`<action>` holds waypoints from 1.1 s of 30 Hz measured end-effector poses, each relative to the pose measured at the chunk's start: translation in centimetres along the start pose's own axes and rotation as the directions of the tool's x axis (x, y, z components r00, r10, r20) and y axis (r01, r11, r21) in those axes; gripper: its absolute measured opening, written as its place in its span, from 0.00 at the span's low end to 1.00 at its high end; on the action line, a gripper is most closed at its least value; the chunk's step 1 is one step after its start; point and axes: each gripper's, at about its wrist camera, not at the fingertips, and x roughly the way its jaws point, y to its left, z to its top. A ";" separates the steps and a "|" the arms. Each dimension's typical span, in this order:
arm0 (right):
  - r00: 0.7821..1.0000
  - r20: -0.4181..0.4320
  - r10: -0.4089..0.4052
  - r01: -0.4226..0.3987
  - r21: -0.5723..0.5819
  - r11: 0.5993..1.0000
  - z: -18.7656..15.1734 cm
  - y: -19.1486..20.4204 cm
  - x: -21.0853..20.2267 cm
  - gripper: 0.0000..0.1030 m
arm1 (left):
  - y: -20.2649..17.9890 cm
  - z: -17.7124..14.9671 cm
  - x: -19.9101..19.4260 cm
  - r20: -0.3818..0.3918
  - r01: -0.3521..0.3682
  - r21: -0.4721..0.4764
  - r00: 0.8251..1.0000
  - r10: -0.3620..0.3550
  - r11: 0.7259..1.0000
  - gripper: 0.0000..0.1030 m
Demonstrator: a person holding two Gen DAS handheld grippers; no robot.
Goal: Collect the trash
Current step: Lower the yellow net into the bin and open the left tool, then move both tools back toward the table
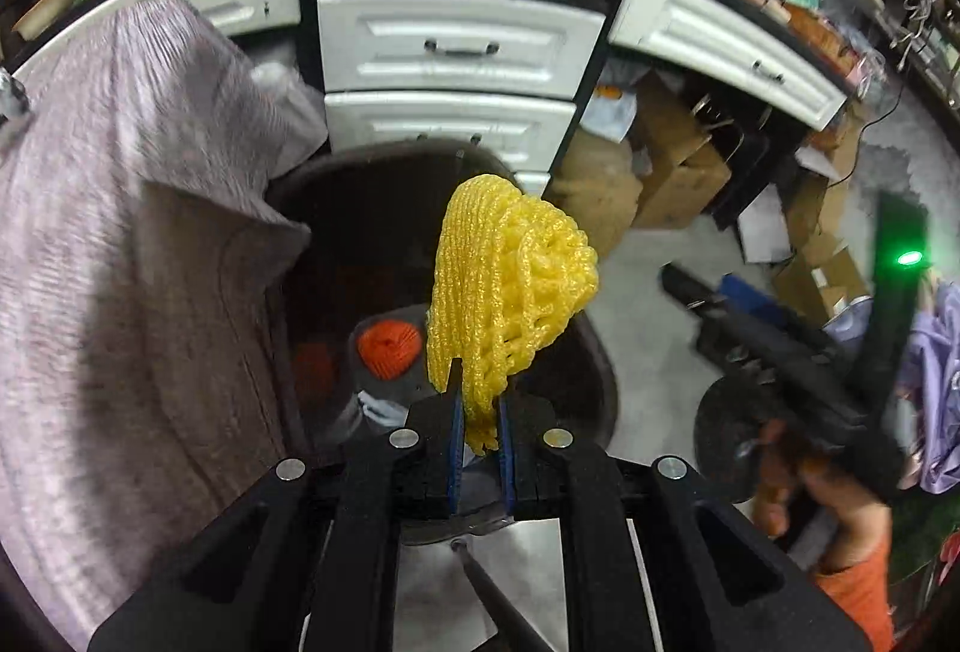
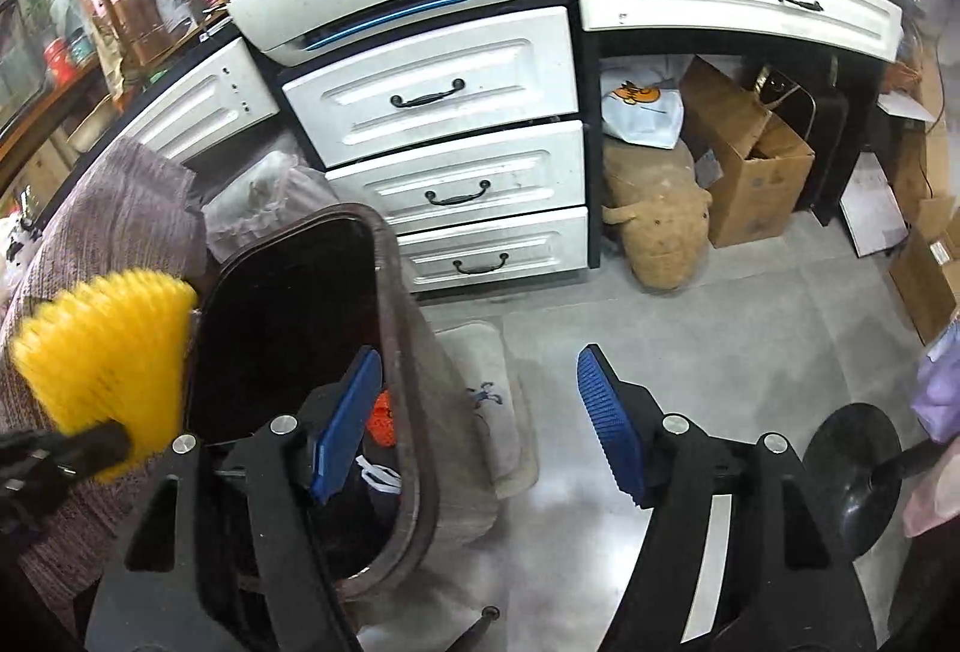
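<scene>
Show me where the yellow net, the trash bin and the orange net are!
yellow foam net (image 1: 510,286): left wrist view, middle of the mesh.
trash bin (image 2: 414,352): right wrist view, brown rim.
orange net (image 1: 389,349): left wrist view, its top, inside the bin.

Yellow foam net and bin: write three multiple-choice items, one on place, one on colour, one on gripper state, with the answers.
1. Where is the yellow foam net?
A. on the floor
B. above the open trash bin
C. in a drawer

2. What colour is the net already lying in the bin?
A. orange
B. green
C. white

3. How does the right gripper stand?
A. shut on the net
B. shut on nothing
C. open, holding nothing

Answers: 1 B, the left gripper pinches it over the bin's mouth. 2 A, an orange foam net shows at the bottom. 3 C, its blue pads stand wide apart.
</scene>
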 end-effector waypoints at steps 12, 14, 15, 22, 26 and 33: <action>1.000 -0.009 0.011 -0.011 0.007 1.000 -0.2 0.1 0.2 0.66 | 0.5 -0.1 4.9 -0.133 -0.062 -0.018 0.989 0.060 0.998 0.16; 1.000 -0.008 0.013 -0.013 0.009 1.000 -0.2 0.1 0.1 0.66 | 0.4 -0.3 5.0 -0.141 -0.063 -0.012 0.988 0.060 0.998 0.49; 1.000 -0.008 0.012 -0.012 0.009 1.000 -0.2 0.1 0.1 0.66 | 0.3 -0.4 4.9 -0.138 -0.062 -0.008 0.989 0.060 0.998 0.56; 1.000 0.009 0.011 -0.011 0.001 1.000 0.1 -0.1 -0.4 0.76 | -0.6 -1.2 3.0 -0.094 -0.052 0.020 0.994 0.053 0.998 0.68; 1.000 0.022 0.015 -0.015 0.015 1.000 0.2 -0.3 -0.7 0.79 | -1.6 -1.4 0.7 -0.038 -0.039 0.043 0.998 0.040 0.998 0.75; 0.999 0.034 0.031 -0.031 -0.010 0.999 0.6 0.6 -1.6 0.81 | -2.5 -1.7 -5.0 0.090 -0.024 0.067 0.996 0.018 0.997 0.88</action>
